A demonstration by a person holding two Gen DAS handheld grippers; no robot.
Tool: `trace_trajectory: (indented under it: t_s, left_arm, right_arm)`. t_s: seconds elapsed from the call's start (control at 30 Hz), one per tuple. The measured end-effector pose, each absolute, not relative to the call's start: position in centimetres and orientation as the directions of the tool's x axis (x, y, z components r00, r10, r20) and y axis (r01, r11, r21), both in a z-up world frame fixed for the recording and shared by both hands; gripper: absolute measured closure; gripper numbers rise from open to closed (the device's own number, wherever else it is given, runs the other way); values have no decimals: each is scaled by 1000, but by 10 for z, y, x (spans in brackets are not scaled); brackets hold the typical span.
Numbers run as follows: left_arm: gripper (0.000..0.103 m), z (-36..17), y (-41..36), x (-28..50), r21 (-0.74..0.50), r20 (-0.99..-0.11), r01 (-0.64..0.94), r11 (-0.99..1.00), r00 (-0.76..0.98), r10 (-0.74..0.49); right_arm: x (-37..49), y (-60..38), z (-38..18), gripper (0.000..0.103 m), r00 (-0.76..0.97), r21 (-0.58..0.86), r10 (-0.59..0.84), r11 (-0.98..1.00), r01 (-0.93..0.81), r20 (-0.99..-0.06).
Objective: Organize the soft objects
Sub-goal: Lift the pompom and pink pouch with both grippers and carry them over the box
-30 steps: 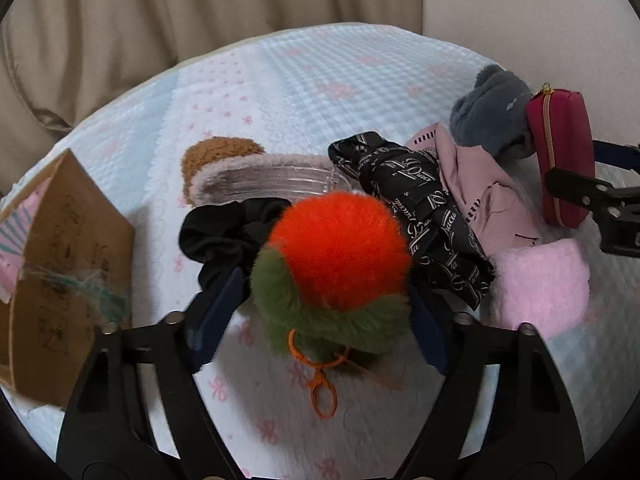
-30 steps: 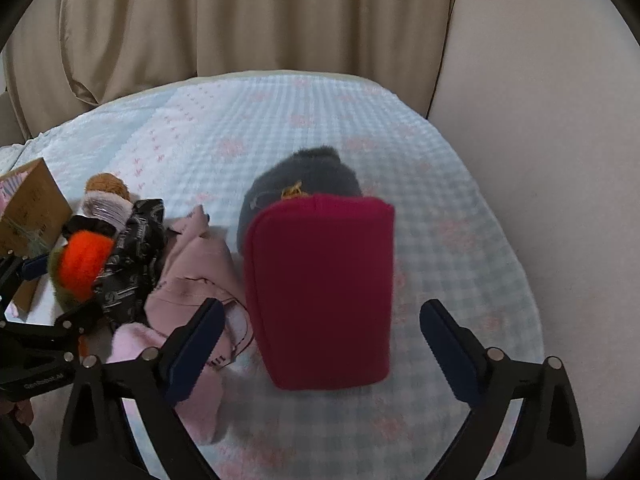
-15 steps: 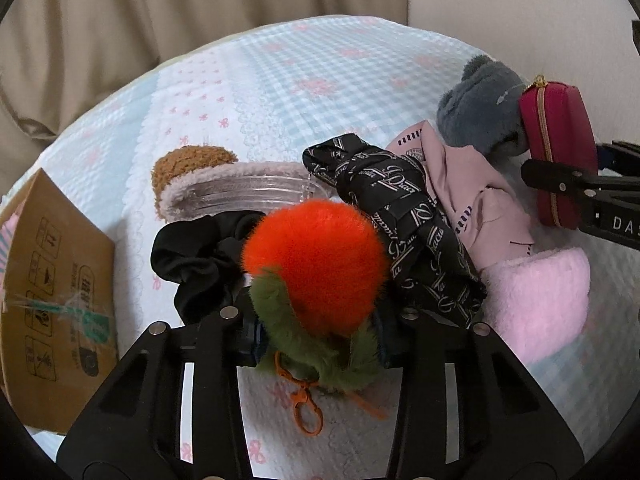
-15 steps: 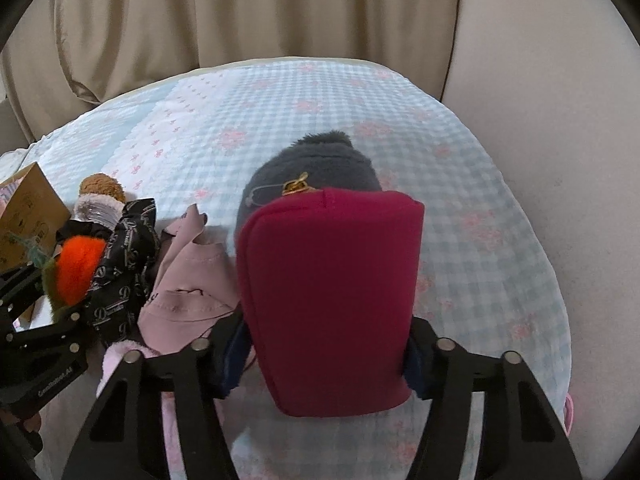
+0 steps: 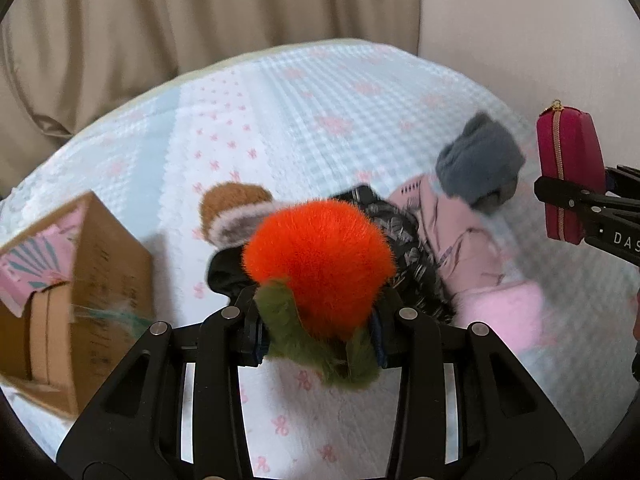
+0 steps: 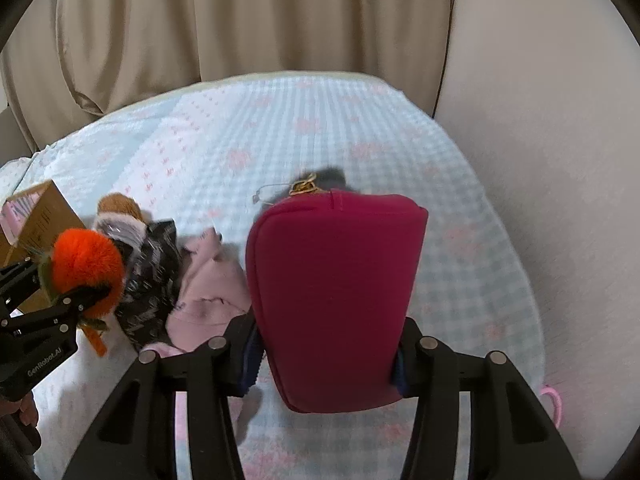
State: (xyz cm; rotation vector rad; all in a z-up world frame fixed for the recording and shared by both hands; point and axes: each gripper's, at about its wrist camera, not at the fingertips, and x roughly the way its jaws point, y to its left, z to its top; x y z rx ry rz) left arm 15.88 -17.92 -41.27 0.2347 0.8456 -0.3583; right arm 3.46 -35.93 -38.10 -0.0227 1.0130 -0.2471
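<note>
at frame centre the left gripper (image 5: 318, 338) pinched the pompom (image 5: 320, 264) and the right gripper (image 6: 326, 354) pinched the red pouch (image 6: 334, 288), jaws just closed, so both wanted raising gently, squeezed steadily, clear of the pile.

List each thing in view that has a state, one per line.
Left gripper: just closed, shut on the orange pompom.
Right gripper: just closed, shut on the red pouch.
Red pouch: zipped shut, held upright.
Cardboard box: top flap open.
Pink garment: crumpled on the bedspread.
</note>
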Motion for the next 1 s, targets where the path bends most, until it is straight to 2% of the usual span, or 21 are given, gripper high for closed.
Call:
trace_trajectory:
  t_s: [0.2, 0.57, 0.83, 1.0]
  left_arm:
    - [69, -358, -169, 151, 29, -743, 370, 929, 630, -228]
    - [69, -234, -132, 123, 10, -691, 283, 959, 695, -198]
    - [69, -174, -63, 115, -30, -648, 211, 977, 740, -180]
    - [69, -153, 2, 121, -32, -640, 186, 982, 751, -163]
  right_arm:
    - [32, -350, -335, 57, 532, -141, -232, 968, 206, -814]
    - [21, -309, -215, 57, 586, -147, -246, 966, 212, -772]
    - [30, -240, -155, 57, 622, -165, -217, 976, 141, -752]
    - [43, -189, -143, 57, 636, -146, -200, 980, 136, -745]
